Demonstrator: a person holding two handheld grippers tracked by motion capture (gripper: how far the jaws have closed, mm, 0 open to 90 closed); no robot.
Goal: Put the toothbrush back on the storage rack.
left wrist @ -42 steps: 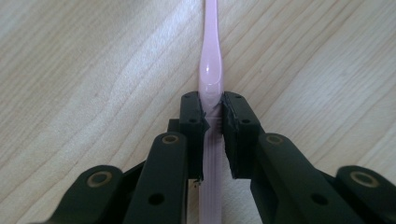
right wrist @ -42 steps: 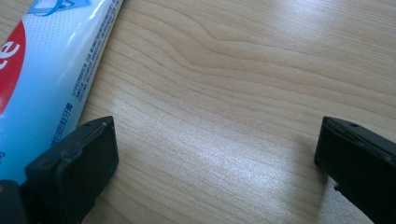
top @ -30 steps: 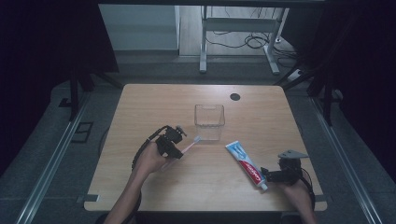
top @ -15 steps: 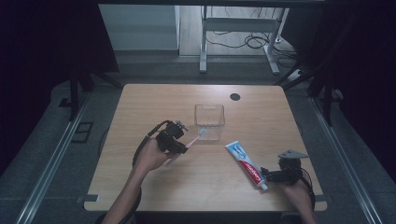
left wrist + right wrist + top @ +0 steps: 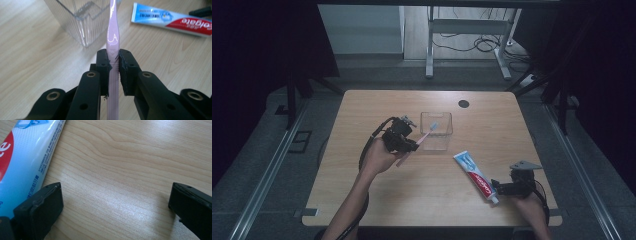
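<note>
The left gripper (image 5: 113,62) clamps the pink toothbrush (image 5: 111,37) mid-handle, head aimed over the clear container (image 5: 436,129) for dropping in, while the right gripper (image 5: 507,187) rests wide open on the worktop (image 5: 362,200) beside the toothpaste tube (image 5: 474,175).

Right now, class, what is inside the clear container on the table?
The clear container looks empty. The brush end of the pink toothbrush, clamped in the left gripper, hangs over its rim; whether it dips inside is unclear. The ribbed walls blur the container's floor.

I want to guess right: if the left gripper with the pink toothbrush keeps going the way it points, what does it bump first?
Probably the clear cup: the toothbrush in the left gripper already points toward its rim.
</note>
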